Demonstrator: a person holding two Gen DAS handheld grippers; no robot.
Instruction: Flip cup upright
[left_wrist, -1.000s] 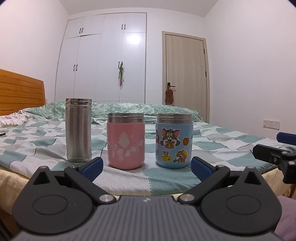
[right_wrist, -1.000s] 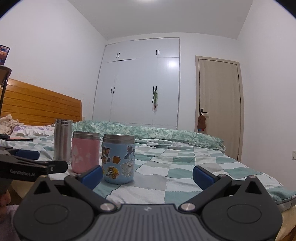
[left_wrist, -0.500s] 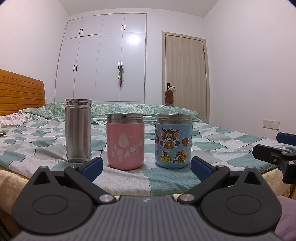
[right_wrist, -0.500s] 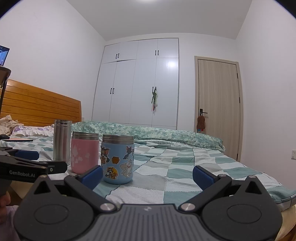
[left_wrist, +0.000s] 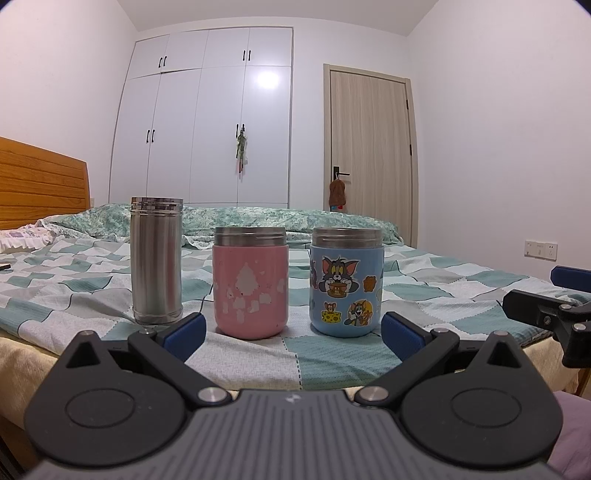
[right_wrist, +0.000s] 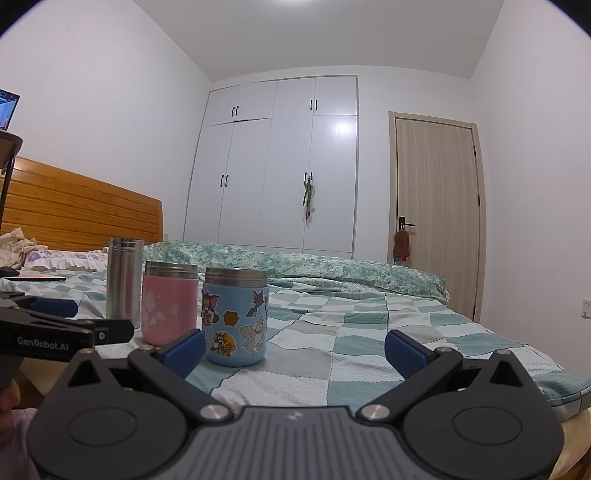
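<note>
A bedroom, seen low from the foot of a wide bed (left_wrist: 443, 284) covered with a teal, grey and white checked quilt. Behind it stands a white built-in wardrobe (left_wrist: 207, 122) with black handles, and to its right a pale wooden door (left_wrist: 369, 147) with something brown hanging from its handle. An orange-brown slatted wooden headboard (right_wrist: 74, 214) runs along the left side of the bed.

Three lidless cups stand in a row on the quilt near the bed's front edge, all upright with their threaded metal rims on top. On the left is a tall plain stainless-steel cylinder cup (left_wrist: 157, 260); in the middle, just beside it, a shorter pink cup with worn white patches (left_wrist: 250, 282); on the right a light blue cup covered in cartoon cat-and-mouse stickers (left_wrist: 345, 281). Small gaps separate them; none touch.

The left tongs (left_wrist: 291, 330) are spread wide and hold nothing; their blue-tipped fingers (left_wrist: 184, 330) sit short of the cups, framing the pink and blue ones. The right tongs (right_wrist: 293, 345) are likewise spread wide and empty, pointing at bare quilt to the right of the blue cup, with the left blue fingertip just in front of that cup. Each tool's black arm shows at the edge of the other's view, the left one printed "GenRobot.AI"
</note>
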